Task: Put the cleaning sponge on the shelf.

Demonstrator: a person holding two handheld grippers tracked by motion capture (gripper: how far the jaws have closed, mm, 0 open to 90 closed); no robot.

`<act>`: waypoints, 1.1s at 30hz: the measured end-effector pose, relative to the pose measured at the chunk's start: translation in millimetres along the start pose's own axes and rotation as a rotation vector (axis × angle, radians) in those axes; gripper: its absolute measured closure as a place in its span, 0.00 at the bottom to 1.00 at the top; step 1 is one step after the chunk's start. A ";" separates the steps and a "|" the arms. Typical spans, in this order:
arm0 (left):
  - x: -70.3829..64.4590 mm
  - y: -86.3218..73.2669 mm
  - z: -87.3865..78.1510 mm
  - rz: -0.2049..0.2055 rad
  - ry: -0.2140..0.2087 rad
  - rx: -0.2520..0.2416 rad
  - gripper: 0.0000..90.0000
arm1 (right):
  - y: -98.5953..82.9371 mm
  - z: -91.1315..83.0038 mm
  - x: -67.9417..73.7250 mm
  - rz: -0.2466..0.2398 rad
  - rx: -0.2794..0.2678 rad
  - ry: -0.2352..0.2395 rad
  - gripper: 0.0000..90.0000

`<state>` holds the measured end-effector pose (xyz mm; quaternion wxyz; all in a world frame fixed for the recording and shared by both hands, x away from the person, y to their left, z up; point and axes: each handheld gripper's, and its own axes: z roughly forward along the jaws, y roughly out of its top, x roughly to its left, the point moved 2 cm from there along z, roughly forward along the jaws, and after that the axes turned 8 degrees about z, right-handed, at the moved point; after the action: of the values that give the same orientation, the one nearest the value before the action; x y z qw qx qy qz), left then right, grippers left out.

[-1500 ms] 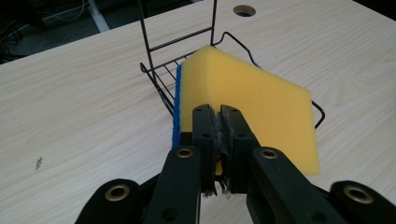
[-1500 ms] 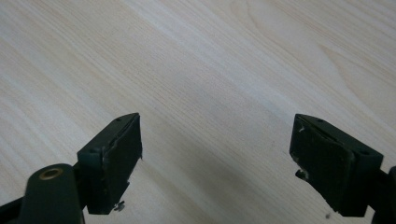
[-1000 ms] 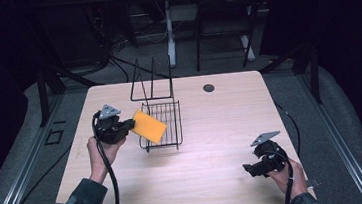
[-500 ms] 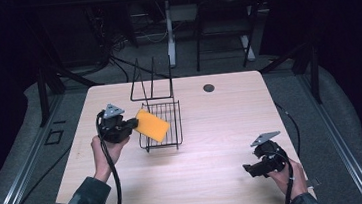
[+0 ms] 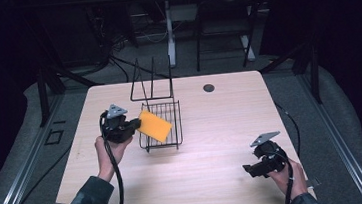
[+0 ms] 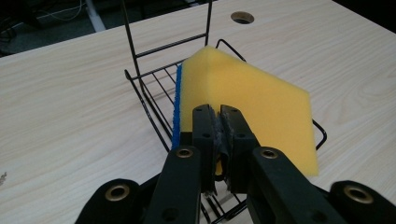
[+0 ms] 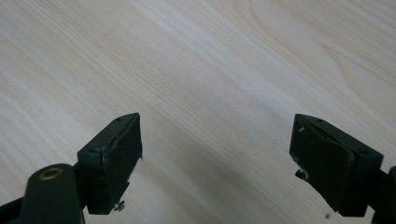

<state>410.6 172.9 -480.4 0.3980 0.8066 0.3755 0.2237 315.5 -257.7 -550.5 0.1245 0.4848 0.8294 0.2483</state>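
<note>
While left tongs (image 6: pixel 217 122) pinch spongy yellow slab (image 6: pixel 243 98) over wire rack (image 5: pixel 167 131); right tongs (image 7: pixel 217 163) agape, empty

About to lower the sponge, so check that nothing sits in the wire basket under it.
Nothing visible blocks it. The left gripper holds the sponge tilted over the wire basket, and the basket floor that shows is bare; the part beneath the sponge is hidden.
</note>
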 end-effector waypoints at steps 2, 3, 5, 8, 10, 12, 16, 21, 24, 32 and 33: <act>-0.1 -0.2 2.7 -0.002 0.001 -0.001 0.95 | 0.0 0.1 -0.1 0.000 0.000 0.002 0.19; -0.7 -0.3 4.3 -0.009 -0.002 0.003 0.95 | 0.0 0.0 0.2 0.001 0.000 0.002 0.19; -1.1 -0.6 7.1 -0.015 -0.002 0.001 0.95 | -0.1 -0.5 0.2 -0.001 0.003 0.004 0.19; -1.6 -1.1 11.9 -0.029 -0.001 0.001 0.95 | -0.2 -0.5 -0.1 -0.004 0.004 0.000 0.19; -1.7 -1.5 14.8 -0.036 -0.002 0.002 0.95 | -0.2 -0.7 0.4 -0.003 0.003 0.005 0.19; -1.9 -1.7 17.5 -0.040 -0.008 0.007 0.95 | -0.2 -0.5 0.4 -0.001 0.005 0.005 0.19; -2.0 -2.1 21.5 -0.043 -0.001 0.004 0.95 | -0.6 0.6 0.0 0.002 0.008 0.006 0.19; -2.6 -3.2 25.4 -0.051 0.006 0.002 0.95 | -0.7 -0.1 0.8 -0.002 0.008 0.007 0.19; -3.2 -5.5 28.6 -0.050 0.009 0.012 0.94 | -0.7 0.0 1.0 -0.005 0.010 0.004 0.19; -0.9 -9.7 37.7 -0.091 -0.002 0.026 0.94 | -0.9 1.4 1.1 -0.005 0.018 0.008 0.19; -1.2 -9.9 39.2 -0.085 -0.003 0.030 0.94 | -1.0 1.3 1.2 -0.006 0.018 0.009 0.18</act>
<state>431.5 157.3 -511.4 0.3954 0.7962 0.4120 0.1997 314.8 -256.6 -552.1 0.1172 0.4823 0.8335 0.2426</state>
